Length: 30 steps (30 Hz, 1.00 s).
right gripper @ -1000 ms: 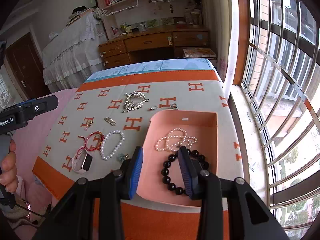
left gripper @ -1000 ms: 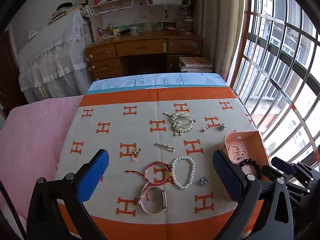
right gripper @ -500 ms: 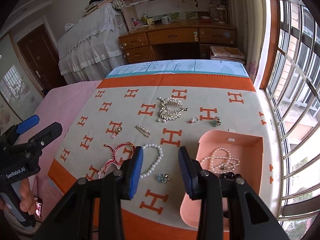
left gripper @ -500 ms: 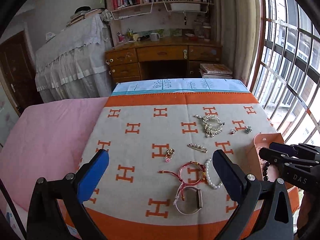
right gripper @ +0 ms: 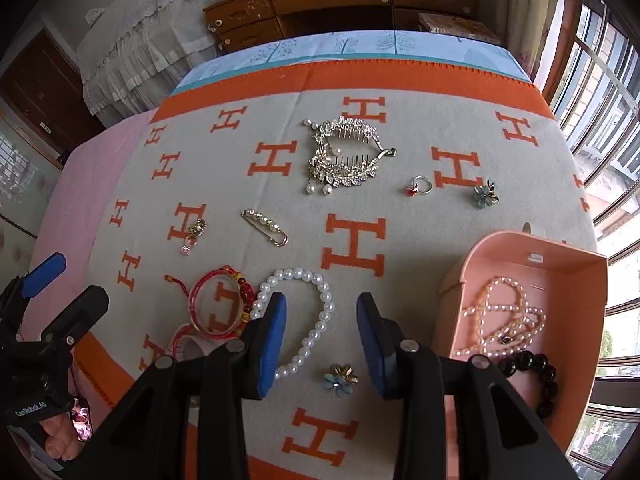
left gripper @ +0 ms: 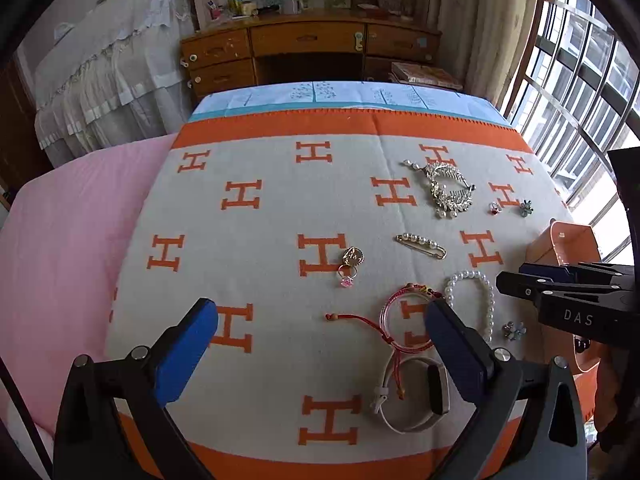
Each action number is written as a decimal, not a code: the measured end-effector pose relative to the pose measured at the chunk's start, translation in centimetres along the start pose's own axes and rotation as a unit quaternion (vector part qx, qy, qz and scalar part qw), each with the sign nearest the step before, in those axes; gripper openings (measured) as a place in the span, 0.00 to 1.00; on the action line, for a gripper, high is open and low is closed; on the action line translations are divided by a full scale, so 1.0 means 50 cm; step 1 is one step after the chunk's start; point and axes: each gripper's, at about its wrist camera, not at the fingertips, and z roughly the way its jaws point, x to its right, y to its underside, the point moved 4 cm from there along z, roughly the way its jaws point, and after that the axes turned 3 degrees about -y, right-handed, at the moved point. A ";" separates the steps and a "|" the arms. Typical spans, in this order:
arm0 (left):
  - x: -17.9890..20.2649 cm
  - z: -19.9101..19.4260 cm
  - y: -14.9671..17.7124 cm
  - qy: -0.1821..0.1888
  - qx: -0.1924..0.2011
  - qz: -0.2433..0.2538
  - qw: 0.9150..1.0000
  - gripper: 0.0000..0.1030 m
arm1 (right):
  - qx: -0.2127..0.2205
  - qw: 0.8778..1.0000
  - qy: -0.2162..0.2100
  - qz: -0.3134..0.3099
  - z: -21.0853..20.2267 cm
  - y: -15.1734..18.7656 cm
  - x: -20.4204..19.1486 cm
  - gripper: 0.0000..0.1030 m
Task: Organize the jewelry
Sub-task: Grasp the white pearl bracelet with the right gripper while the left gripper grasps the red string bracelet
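2 open grippers [left gripper: 320, 344] [right gripper: 320, 340] above blanket's [right gripper: 400, 216] near edge

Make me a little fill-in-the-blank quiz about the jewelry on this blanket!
1. The pink box holds a pale pearl strand and a ____ bead bracelet.
2. The blanket is patterned with the orange letter ____.
3. The white pearl bracelet lies ____ the box.

Missing words: black; H; outside
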 end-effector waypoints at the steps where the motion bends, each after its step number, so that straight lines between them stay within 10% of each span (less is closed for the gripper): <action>1: 0.004 0.013 0.000 0.008 -0.006 0.007 1.000 0.99 | -0.007 1.000 0.003 0.001 0.010 0.000 0.002 0.36; 17: 0.072 0.118 -0.001 0.041 -0.045 0.094 0.994 0.98 | -0.023 0.990 0.076 -0.114 0.056 0.025 -0.023 0.36; 30: 0.104 0.160 0.025 0.075 -0.104 0.111 0.985 0.49 | -0.018 0.997 -0.012 -0.073 0.045 0.003 -0.017 0.07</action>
